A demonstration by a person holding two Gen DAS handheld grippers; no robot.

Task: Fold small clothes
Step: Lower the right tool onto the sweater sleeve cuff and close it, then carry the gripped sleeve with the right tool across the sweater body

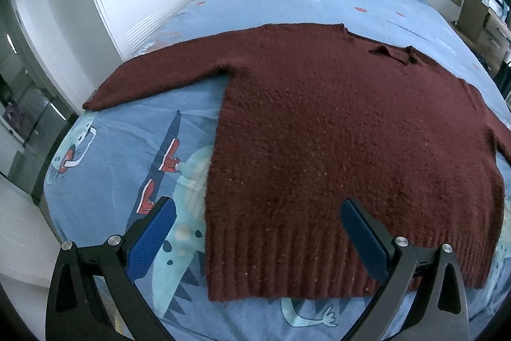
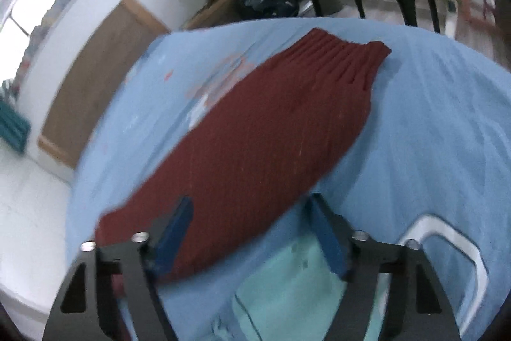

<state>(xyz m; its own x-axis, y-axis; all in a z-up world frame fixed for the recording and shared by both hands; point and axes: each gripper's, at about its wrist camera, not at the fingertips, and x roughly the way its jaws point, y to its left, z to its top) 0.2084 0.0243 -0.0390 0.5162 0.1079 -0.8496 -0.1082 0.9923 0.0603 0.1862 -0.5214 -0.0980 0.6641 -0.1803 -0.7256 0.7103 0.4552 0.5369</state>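
Two grippers sit over a dark red knitted sweater [image 1: 335,133], spread flat on the blue cartoon-print bedsheet [image 1: 127,155], unfolded. Left gripper [image 1: 258,213] gapes wide over the ribbed hem, lower frame. Right gripper [image 2: 252,213], part-open and empty, straddles the sleeve [image 2: 271,130]. Judged step: the opening grasp. Next: close on fabric edges.
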